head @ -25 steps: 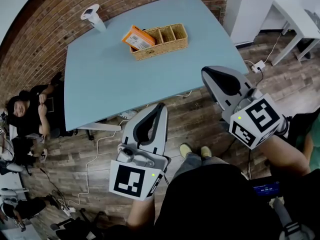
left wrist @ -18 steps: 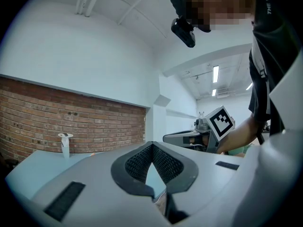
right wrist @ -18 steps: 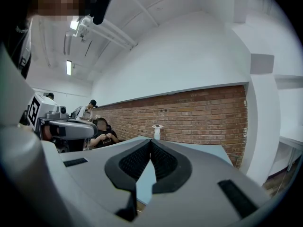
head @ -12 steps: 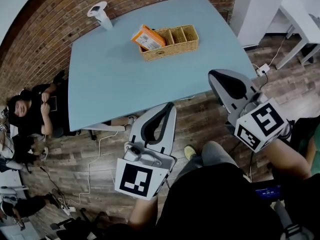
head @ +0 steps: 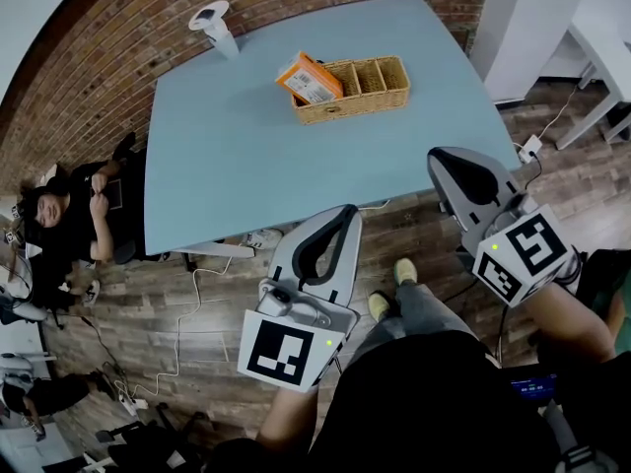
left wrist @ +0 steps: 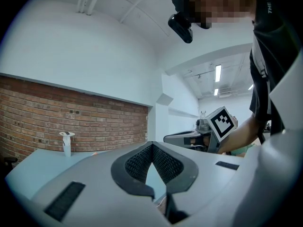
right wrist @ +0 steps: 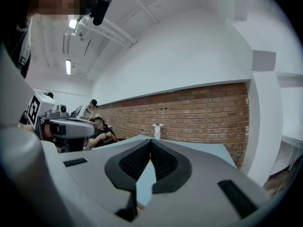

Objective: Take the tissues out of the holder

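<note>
Brick wall [head: 108, 62] and plank floor [head: 222, 299] frame a pale blue counter [head: 246, 146]. Left tongs [head: 347, 212] are pressed together with nothing between them, their tip at the counter's near edge in the head view. Right tongs [head: 435, 157] are likewise closed and empty, reaching the same edge alongside. Well apart from both, toward the far side, sits a wicker holder [head: 370, 95]. An orange tissue pack [head: 310, 79] stands tilted in its left end compartment. A white stand [head: 213, 24] rises at the far left corner.
</note>
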`<state>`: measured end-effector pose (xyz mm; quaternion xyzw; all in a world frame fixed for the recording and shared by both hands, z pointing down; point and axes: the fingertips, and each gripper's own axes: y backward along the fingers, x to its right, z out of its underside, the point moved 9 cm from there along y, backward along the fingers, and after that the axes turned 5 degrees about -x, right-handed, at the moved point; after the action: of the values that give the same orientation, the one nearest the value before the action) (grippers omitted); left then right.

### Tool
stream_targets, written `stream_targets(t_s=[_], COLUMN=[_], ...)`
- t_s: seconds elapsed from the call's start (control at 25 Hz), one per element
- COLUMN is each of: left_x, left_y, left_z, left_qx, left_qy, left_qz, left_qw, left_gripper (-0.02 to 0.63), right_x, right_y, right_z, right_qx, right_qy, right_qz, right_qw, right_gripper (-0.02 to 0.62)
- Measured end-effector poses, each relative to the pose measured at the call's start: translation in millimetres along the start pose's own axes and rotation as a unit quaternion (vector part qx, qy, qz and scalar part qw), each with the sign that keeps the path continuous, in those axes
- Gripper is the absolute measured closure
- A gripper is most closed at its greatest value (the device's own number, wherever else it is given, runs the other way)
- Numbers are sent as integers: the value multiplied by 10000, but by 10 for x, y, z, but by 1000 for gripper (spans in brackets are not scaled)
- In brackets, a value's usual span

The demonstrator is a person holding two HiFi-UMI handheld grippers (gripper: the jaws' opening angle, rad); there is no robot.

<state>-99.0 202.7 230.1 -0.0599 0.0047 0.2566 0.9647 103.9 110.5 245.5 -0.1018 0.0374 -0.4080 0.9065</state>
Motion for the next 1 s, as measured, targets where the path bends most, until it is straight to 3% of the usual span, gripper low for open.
stream_targets(t_s=[0.84, 1.0], left_x=[-130, -166], left_y=[-1079, -1255], left_z=[-305, -310], left_qx=[-148, -167], left_qy=[-281, -493], left_qz=[-190, -212], left_qw=[9993, 9984], left_gripper=[604, 604], right_x=[1117, 1241], right_y=[-534, -622], right_z=[-257, -243], right_qx=[369, 415], right_qy=[-100, -80], right_qz=[-271, -340], right_qw=[9989, 9985], right_gripper=[600, 600])
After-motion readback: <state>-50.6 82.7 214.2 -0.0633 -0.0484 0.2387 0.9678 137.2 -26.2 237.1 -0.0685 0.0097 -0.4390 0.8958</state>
